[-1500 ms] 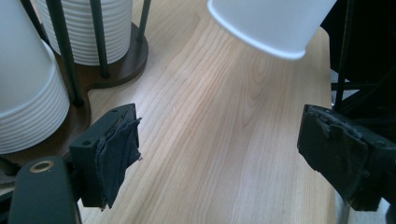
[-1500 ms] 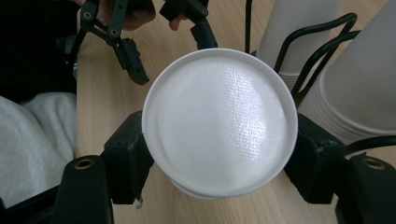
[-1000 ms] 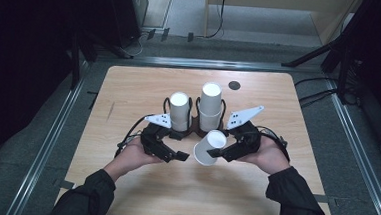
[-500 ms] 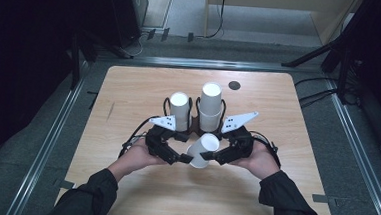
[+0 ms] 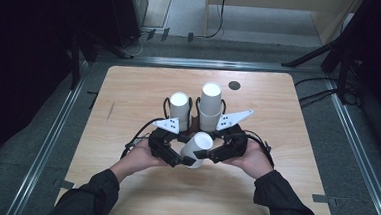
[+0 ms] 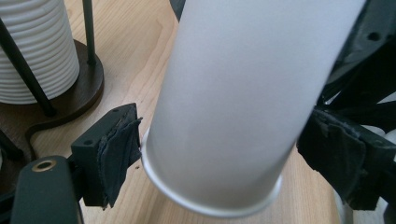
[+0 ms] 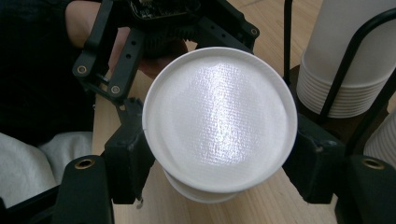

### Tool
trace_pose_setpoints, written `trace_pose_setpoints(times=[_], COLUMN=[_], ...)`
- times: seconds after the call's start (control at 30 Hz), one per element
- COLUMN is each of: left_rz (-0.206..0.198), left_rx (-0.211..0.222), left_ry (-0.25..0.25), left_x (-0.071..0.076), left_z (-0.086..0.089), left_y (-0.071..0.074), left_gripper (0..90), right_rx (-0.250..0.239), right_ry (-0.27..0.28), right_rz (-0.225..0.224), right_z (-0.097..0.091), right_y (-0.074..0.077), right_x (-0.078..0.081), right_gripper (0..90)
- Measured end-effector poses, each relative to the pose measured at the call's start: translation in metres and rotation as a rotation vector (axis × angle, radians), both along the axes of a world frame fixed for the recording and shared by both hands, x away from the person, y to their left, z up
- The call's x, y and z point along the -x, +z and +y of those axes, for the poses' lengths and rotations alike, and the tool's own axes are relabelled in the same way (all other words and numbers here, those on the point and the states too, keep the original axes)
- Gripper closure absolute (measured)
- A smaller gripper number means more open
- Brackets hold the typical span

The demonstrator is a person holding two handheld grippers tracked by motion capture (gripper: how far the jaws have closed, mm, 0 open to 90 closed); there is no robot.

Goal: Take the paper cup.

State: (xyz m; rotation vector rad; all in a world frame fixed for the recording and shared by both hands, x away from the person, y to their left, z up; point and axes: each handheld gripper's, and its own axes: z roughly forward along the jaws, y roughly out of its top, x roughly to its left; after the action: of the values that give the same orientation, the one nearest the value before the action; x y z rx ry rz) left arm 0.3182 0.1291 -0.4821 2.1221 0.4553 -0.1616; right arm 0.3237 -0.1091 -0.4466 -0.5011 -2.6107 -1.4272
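Held item: white paper cup point(image 5: 196, 149), possibly two nested, since the right gripper view shows a second rim just below the first. It hangs above the light wooden counter point(image 5: 298, 119), near the person's edge, between both grippers.

Long axis: tilted, closed base up and away towards the two racks, open rim down towards the person.

Right gripper point(image 5: 214, 153): fingers closed on the cup at its upper end, one pad on each side wall, the base disc facing that gripper's camera.

Left gripper point(image 5: 179, 159): fingers point(image 6: 116, 151) straddle the rolled rim at the lower end. Left pad touches or nearly touches the rim; right pad sits close to the wall. I cannot tell whether it is gripping.

Judgement: the two grips lie at opposite ends of the same axis, so any separation would be a pull along that axis.

Counts: grippers, two. Dark wire racks holding upturned stacks of white ribbed cups, two: shorter stack point(image 5: 180, 107) on the left, taller stack point(image 5: 210, 106) on the right. One small dark round disc point(image 5: 234, 85) on the far part of the counter.
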Motion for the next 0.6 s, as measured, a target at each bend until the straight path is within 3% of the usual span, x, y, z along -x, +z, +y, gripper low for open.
trace_pose_setpoints(times=[0.33,0.4,0.6], left_rz=[-0.038,-0.076,-0.064], left_rx=[0.004,0.000,0.007], left_ry=[-0.015,-0.025,-0.037], left_x=[0.0022,0.0051,0.0032], left_z=[-0.0001,-0.0001,0.0009], left_y=[0.0026,0.0060,0.0086], left_gripper=[16.8,24.5,28.2], right_rx=[-0.040,-0.038,-0.056], right_ry=[-0.002,-0.015,-0.020], right_rz=[0.022,0.030,0.032], right_z=[0.0016,0.0010,-0.0004], right_y=[0.0021,0.0018,0.0036], right_x=[-0.0004,-0.0014,-0.0020], right_gripper=[31.7,32.2,32.4])
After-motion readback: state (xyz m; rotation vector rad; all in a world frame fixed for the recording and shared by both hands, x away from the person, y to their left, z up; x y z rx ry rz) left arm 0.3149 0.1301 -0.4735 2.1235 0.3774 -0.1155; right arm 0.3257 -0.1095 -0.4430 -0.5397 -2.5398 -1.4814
